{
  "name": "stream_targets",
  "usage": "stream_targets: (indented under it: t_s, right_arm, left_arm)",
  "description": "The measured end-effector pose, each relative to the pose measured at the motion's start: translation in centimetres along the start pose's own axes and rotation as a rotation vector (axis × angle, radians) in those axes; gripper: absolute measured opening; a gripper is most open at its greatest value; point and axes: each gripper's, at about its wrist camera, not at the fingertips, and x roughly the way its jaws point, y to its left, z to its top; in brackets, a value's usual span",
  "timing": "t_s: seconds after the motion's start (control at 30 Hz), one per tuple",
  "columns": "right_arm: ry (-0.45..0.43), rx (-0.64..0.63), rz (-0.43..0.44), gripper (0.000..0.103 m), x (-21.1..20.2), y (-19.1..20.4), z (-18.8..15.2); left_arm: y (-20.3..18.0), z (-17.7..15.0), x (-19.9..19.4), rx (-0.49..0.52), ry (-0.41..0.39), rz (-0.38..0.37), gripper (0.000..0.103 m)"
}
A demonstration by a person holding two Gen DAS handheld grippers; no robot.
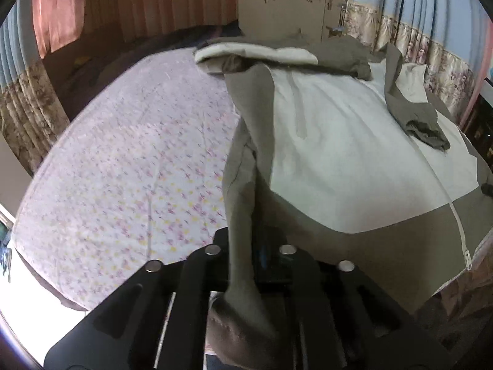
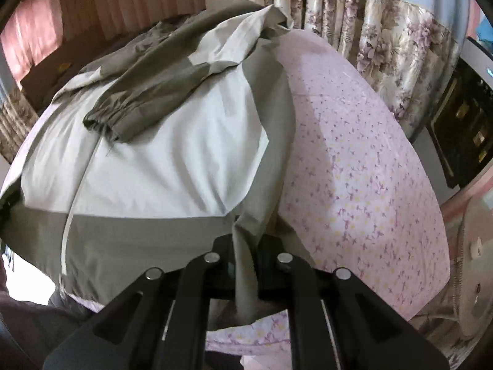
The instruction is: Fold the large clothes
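An olive-green and white jacket (image 1: 339,154) lies spread on the bed, zipper side up, with one olive sleeve folded across its white chest (image 2: 138,108). My left gripper (image 1: 246,246) is shut on the jacket's olive bottom-left edge, which bunches between its fingers. My right gripper (image 2: 246,252) is shut on the jacket's olive bottom-right edge (image 2: 246,225). The jacket also shows in the right wrist view (image 2: 169,160). Its white zipper (image 1: 456,215) runs down the front.
The bed has a pink floral sheet (image 1: 123,169), also seen in the right wrist view (image 2: 354,169). Floral curtains (image 2: 385,30) hang beyond it, a wardrobe (image 1: 292,0) stands at the far end, and a dark cabinet (image 2: 462,123) is at the right.
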Motion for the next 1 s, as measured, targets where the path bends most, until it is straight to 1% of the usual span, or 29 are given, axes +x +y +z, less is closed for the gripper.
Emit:
stream_targets:
  t_s: [0.03, 0.07, 0.1, 0.13, 0.17, 0.2, 0.23, 0.3, 0.37, 0.4, 0.43, 0.5, 0.53, 0.6, 0.63, 0.7, 0.73, 0.8, 0.87, 0.93, 1.0]
  right_arm:
    - [0.009, -0.018, -0.001, 0.007, -0.1, 0.2, 0.1]
    - [0.019, -0.035, -0.002, 0.012, -0.2, 0.3, 0.5]
    - [0.025, -0.04, -0.011, 0.021, -0.3, 0.3, 0.9]
    - [0.019, -0.04, -0.029, 0.032, -0.9, 0.1, 1.6]
    - [-0.004, -0.036, -0.046, 0.059, -1.6, -0.2, 2.5]
    - [-0.025, -0.035, -0.048, 0.069, -2.3, -0.1, 3.1]
    - [-0.077, -0.035, -0.044, 0.069, -3.6, -0.3, 4.2]
    - [-0.161, -0.032, -0.024, 0.072, -5.2, -0.3, 6.5]
    - [-0.214, -0.021, 0.033, 0.074, -5.6, 0.0, 9.2]
    - [-0.223, -0.021, 0.056, 0.074, -5.3, 0.4, 10.4]
    - [-0.25, -0.033, 0.106, 0.074, -4.8, 1.3, 12.6]
    - [-0.269, -0.041, 0.142, 0.074, -3.8, 2.8, 15.3]
    - [-0.276, -0.053, 0.163, 0.074, -2.9, 4.1, 17.2]
    - [-0.285, -0.07, 0.183, 0.074, -1.1, 6.4, 19.7]
    - [-0.272, -0.071, 0.203, 0.074, 0.3, 7.9, 21.2]
    - [-0.246, -0.058, 0.267, 0.074, 2.8, 10.1, 23.5]
    - [-0.214, -0.042, 0.29, 0.074, 4.8, 11.3, 24.8]
    - [-0.175, -0.018, 0.294, 0.074, 8.0, 12.8, 26.4]
    - [-0.116, 0.009, 0.266, 0.074, 12.0, 13.9, 27.8]
    - [-0.043, 0.051, 0.276, 0.074, 15.4, 14.6, 28.5]
    - [-0.019, 0.06, 0.266, 0.073, 17.3, 15.2, 28.9]
  left_arm:
    - [0.4, 0.3, -0.3, -0.008, -0.006, 0.01, 0.034]
    - [0.8, 0.7, -0.6, -0.024, -0.012, 0.016, 0.048]
    - [1.4, 1.3, -0.9, -0.043, -0.017, 0.014, 0.071]
    - [2.1, 1.9, -1.3, -0.061, -0.024, 0.013, 0.077]
    - [2.7, 2.8, -2.0, -0.073, -0.038, 0.012, 0.078]
    - [3.1, 3.7, -2.6, -0.068, -0.053, 0.016, 0.085]
    - [3.2, 4.6, -3.1, -0.054, -0.072, 0.027, 0.091]
    - [3.4, 6.9, -4.0, -0.019, -0.143, 0.054, 0.095]
    - [3.2, 9.5, -3.7, 0.014, -0.191, 0.063, 0.097]
    - [3.1, 10.6, -3.4, 0.017, -0.203, 0.056, 0.097]
    - [2.9, 12.1, -2.7, 0.021, -0.233, 0.041, 0.099]
    - [2.2, 14.1, -1.3, 0.042, -0.258, 0.048, 0.1]
    - [2.0, 15.2, -0.3, 0.05, -0.267, 0.046, 0.1]
    - [1.6, 17.9, 3.2, 0.065, -0.254, 0.095, 0.1]
    - [1.6, 18.8, 4.5, 0.063, -0.246, 0.101, 0.1]
    - [2.0, 21.3, 7.9, 0.051, -0.204, 0.14, 0.1]
    - [2.1, 22.0, 8.7, 0.051, -0.203, 0.141, 0.1]
    - [2.5, 23.7, 10.8, 0.054, -0.193, 0.184, 0.1]
    - [3.3, 24.5, 12.0, 0.028, -0.195, 0.169, 0.1]
    - [4.0, 25.2, 13.2, 0.004, -0.175, 0.152, 0.1]
    - [4.5, 25.6, 14.0, -0.001, -0.172, 0.161, 0.1]
